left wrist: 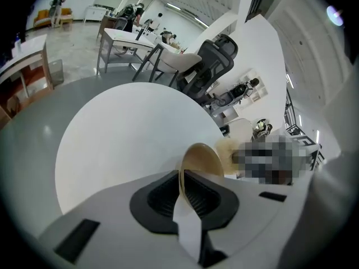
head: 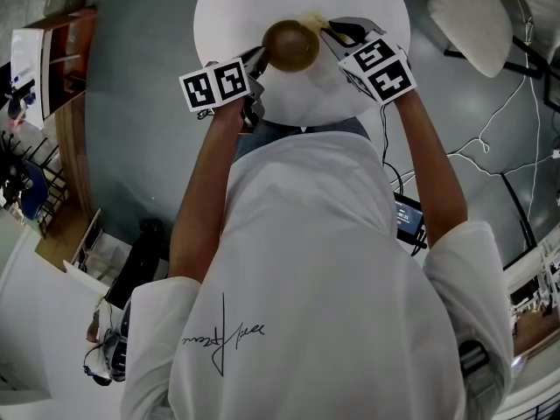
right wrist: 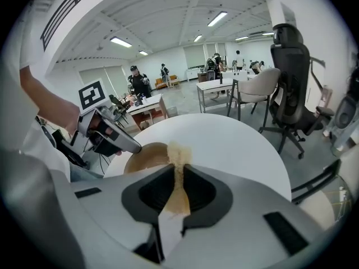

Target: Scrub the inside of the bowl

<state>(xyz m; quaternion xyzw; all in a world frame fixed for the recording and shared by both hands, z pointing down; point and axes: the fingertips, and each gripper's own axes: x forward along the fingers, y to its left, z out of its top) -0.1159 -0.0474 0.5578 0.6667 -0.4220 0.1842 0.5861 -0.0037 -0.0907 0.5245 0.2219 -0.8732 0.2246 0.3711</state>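
White short-sleeved T-shirt [head: 324, 261] with black script mark [head: 223, 335]; blue jeans [head: 255, 143]; left tongs [head: 258, 62], right tongs [head: 331, 35]: black-and-white marker cubes [head: 214, 84].

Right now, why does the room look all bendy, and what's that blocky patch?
Both gripper views are wide-angle, so the table edge and ceiling lines curve and the corners go dark. In the left gripper view, the blocky patch was added afterwards to hide a face.
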